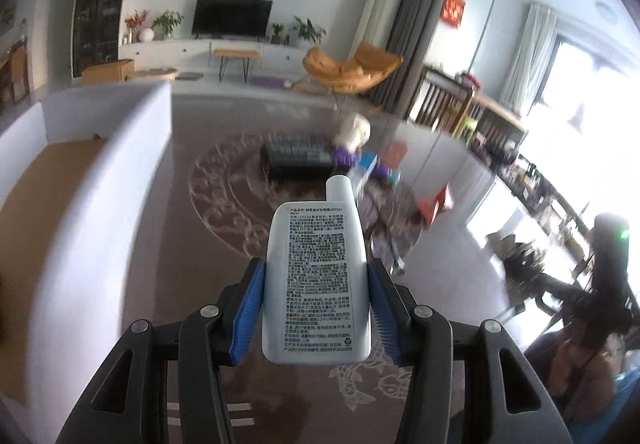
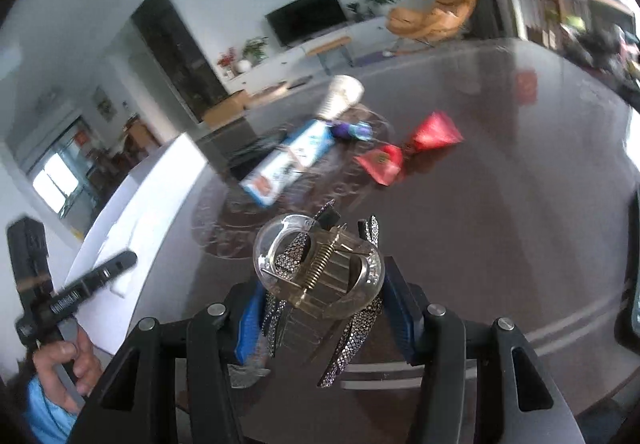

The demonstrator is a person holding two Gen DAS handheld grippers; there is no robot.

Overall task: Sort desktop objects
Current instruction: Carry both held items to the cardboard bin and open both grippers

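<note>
Left hand-held gripper (image 1: 316, 308): clamped on white bottle (image 1: 316, 284), blue pads (image 1: 250, 308) pressing both flat sides; held up off desk (image 1: 180, 244).
White bottle: upright btwn fingers, cap end away from cam, printed back label facing cam.
Right hand-held gripper (image 2: 324, 308): closed on clear hair claw clip (image 2: 320, 268), lifted clear of desk.
Hair claw clip: transparent w/ rhinestone teeth, metal spring on top, sitting crosswise btwn blue pads.
Desk: dark glossy top w/ pale swirl pattern.
Left on desk, far side: blue/white box (image 2: 288, 160), two red packets (image 2: 436, 132) side by side, purple item (image 2: 352, 130) near white paper cup (image 2: 342, 94) lying tipped; black case (image 1: 298, 158) beside white plush toy (image 1: 354, 130).
White bin (image 1: 92, 212): at desk's left edge, brown inside.
Person's hand (image 2: 64, 368): low left in right wrist view, wrapped round black handle of other gripper.
Blur: far items smeared, details unclear.
</note>
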